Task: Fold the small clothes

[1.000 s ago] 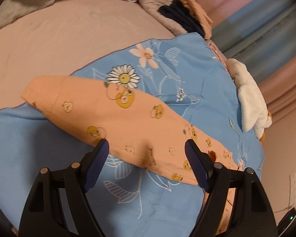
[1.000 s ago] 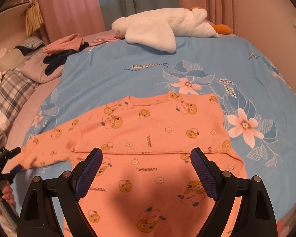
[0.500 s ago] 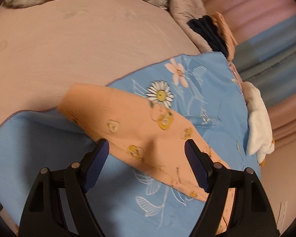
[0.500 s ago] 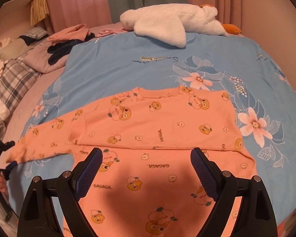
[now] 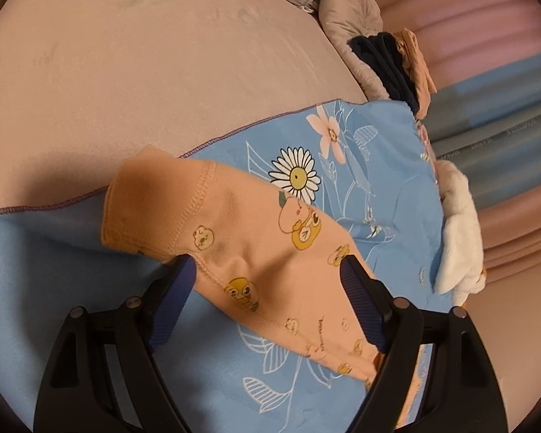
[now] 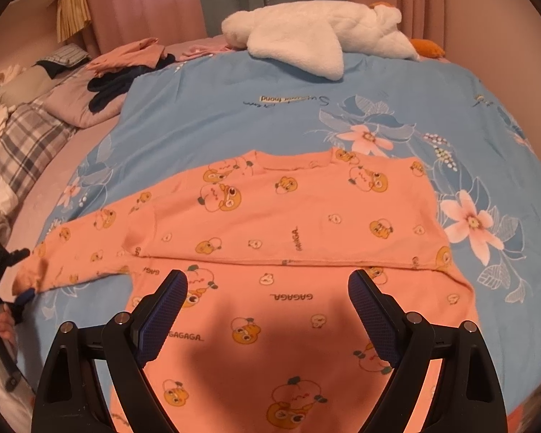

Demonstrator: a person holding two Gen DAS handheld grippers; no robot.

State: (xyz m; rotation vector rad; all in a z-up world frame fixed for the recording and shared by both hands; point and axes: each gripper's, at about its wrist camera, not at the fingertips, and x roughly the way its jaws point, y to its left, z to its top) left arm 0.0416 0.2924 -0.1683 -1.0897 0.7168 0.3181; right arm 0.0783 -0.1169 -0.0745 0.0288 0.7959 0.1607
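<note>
- Orange long-sleeved shirt (image 6: 288, 223) with cartoon prints and "GAGAGA" lettering, spread flat on a blue floral bedsheet (image 6: 234, 119); one sleeve already folded across the chest, the other sleeve (image 5: 256, 241) stretched out toward the sheet's stitched edge.
- Left gripper (image 5: 270, 288) spread wide, blue-padded fingers (image 5: 175, 301) straddling that outstretched sleeve close behind its cuff; fabric between the pads but not pinched, cuff end lying partly over the sheet's hem.
- Seen from the right wrist view as well: left gripper (image 6: 20, 281) at the sleeve's tip, near the frame's left edge.
- Right gripper (image 6: 268, 310) likewise wide apart, hovering over the shirt's lower body, nothing clamped; its shadow cast on the cloth.
- White plush toy (image 6: 317, 41) with an orange part lying at the sheet's far end, well apart from the shirt.
- Pile of dark and peach clothes (image 6: 126, 72) on a greyish quilt (image 5: 350, 21) beside the sheet's far corner.
- Plaid pillow (image 6: 25, 144) off the sheet's side; pink curtains (image 6: 140, 0) behind.
</note>
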